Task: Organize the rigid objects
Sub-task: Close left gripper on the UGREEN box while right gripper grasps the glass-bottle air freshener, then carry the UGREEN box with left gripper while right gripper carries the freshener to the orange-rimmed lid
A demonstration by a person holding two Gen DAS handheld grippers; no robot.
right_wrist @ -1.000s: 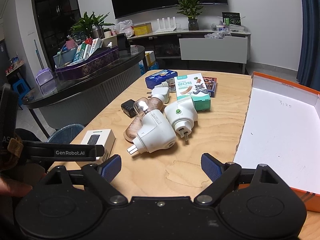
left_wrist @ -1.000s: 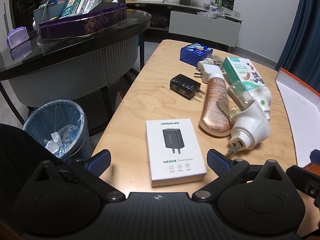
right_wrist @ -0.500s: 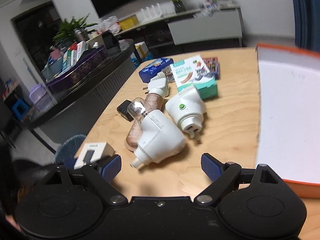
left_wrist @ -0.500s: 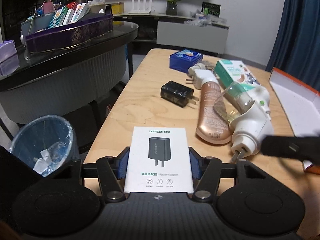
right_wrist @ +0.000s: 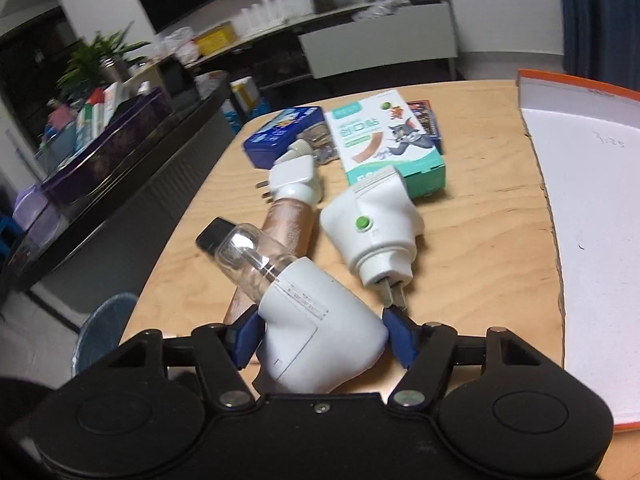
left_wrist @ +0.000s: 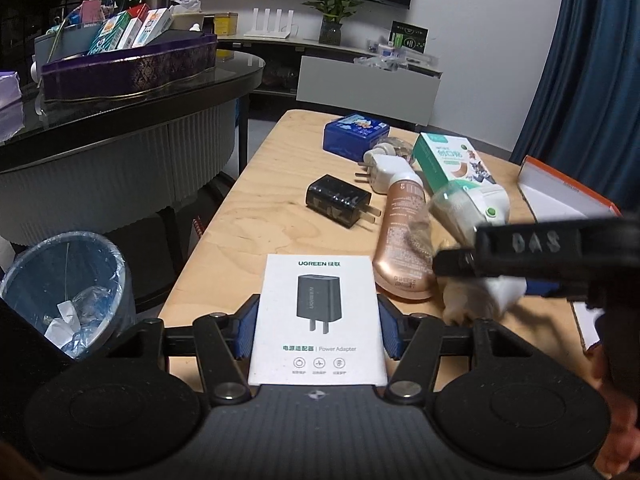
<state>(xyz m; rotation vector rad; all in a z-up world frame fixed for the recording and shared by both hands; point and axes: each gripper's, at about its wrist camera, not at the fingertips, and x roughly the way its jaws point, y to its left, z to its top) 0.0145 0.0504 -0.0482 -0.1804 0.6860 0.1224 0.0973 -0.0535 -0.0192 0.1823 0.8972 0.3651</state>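
Carrying two loads toward the orange-rimmed tray

Both tongs are found loaded. The left tongs (left_wrist: 318, 330) are closed on the white adapter box (left_wrist: 318, 320), gripped across its narrow width, so that the long axis of the box runs forward, away from the camera, in line with the fingers. The box is held over the near edge of the bench (left_wrist: 256, 224); whether it is lifted clear of the wood cannot be told.

The right tongs (right_wrist: 324, 336) are closed on the white plug-in vaporizer (right_wrist: 316, 344), clamped at its wide body. Its clear bottle (right_wrist: 244, 256) points up and to the left, with the long axis set diagonally across the tongs.

The orange-rimmed tray (right_wrist: 580, 92) lies to the right of both loads, white floor bare where seen. It is much nearer to the right tongs, just beside them in the right wrist view; the left tongs are well apart from it, with the right tool crossing between.

- A rightward carry is judged to be called for, with the right hand placed to go first.
- The bottle end overhangs the copper tube (right_wrist: 288, 220) and stands near the second vaporizer (right_wrist: 372, 232); a lift before any sideways move is judged safer.
- The black charger (left_wrist: 338, 200), blue tin (left_wrist: 354, 136) and bandage box (right_wrist: 384, 140) are left on the bench.
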